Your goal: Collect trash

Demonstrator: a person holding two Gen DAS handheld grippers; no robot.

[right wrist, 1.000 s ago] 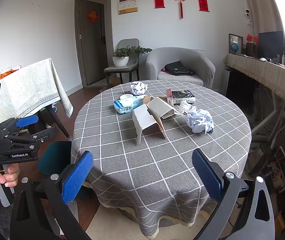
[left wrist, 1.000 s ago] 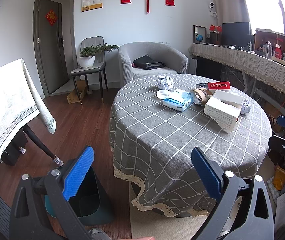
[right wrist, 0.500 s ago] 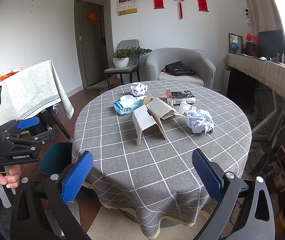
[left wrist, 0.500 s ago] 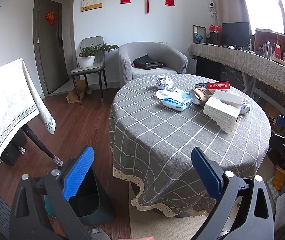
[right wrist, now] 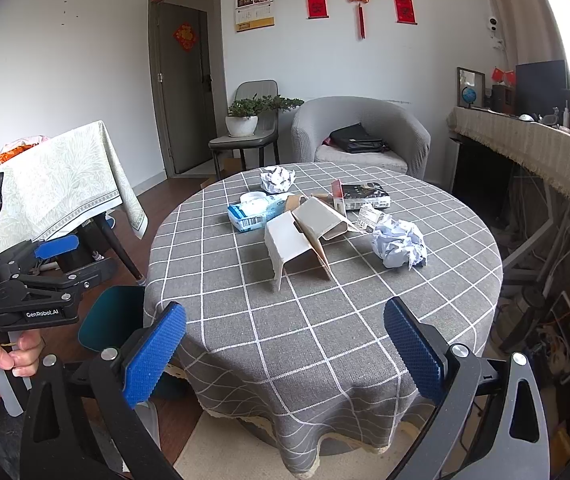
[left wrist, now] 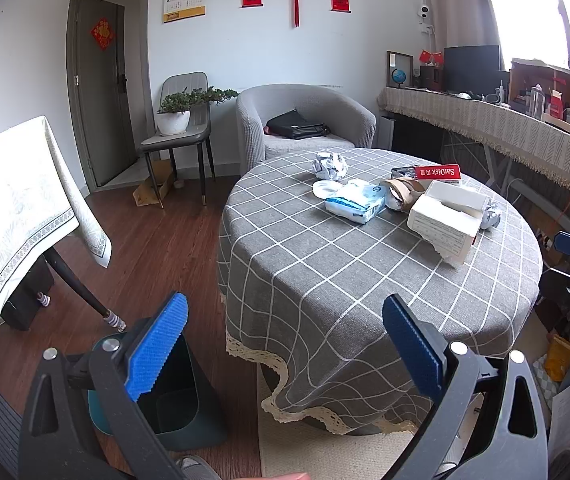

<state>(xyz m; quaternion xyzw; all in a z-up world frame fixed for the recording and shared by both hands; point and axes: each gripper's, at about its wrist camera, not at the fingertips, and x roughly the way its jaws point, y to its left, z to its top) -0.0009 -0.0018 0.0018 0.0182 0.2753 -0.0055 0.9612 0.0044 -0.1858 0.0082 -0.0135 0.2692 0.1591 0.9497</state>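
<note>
A round table [right wrist: 245, 312] under a grey checked cloth carries the trash: a torn white carton [right wrist: 297, 244], a crumpled paper ball [right wrist: 399, 242] to its right, a second paper ball [right wrist: 278, 179] at the far side, a blue-and-white tissue pack [right wrist: 255, 212] and a dark packet with a red flap [right wrist: 363, 196]. The carton [left wrist: 445, 220] and tissue pack [left wrist: 355, 202] show in the left wrist view too. My right gripper [right wrist: 285, 352] is open, short of the table's near edge. My left gripper [left wrist: 285, 344] is open, above the dark teal bin [left wrist: 173, 404] on the floor.
The bin [right wrist: 111, 320] stands left of the table. A cloth-covered side table [left wrist: 9, 208] is at the left. A grey armchair [right wrist: 359, 136] and a chair with a potted plant [right wrist: 245, 124] stand behind. A long covered counter [left wrist: 505, 132] runs along the right.
Both views have crept slightly closer to the table; nothing on it has moved and both grippers stay open.
</note>
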